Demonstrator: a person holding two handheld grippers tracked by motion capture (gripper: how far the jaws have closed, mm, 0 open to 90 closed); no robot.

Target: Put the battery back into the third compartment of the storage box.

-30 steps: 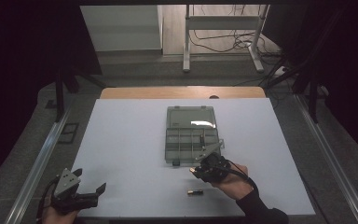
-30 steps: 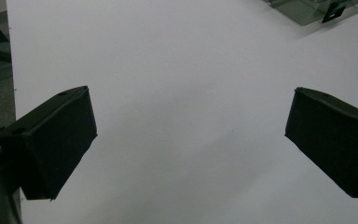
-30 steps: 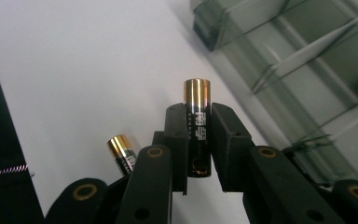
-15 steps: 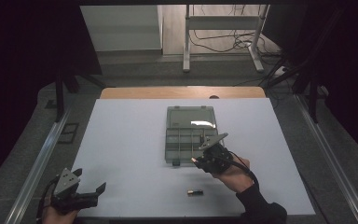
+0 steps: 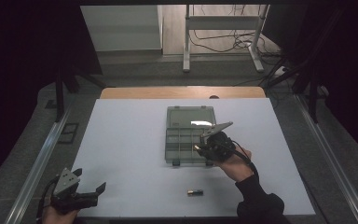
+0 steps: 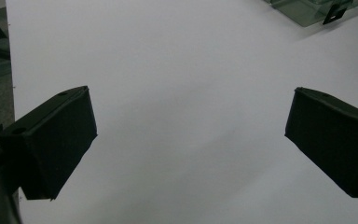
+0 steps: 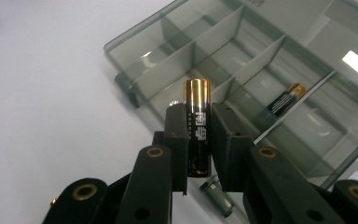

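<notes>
Our right gripper [image 7: 199,140], jaws clamped on a battery [image 7: 197,126], has moved up from the table w/ it and now hangs over the organizer box [image 5: 189,135]'s near edge, so the drop comes next. Another battery [image 7: 285,99] already lies inside; a third [image 5: 196,192] waits short of the box. Nothing blocks. Left gripper [image 5: 81,196], wide open & empty, sits far left of the box.
</notes>
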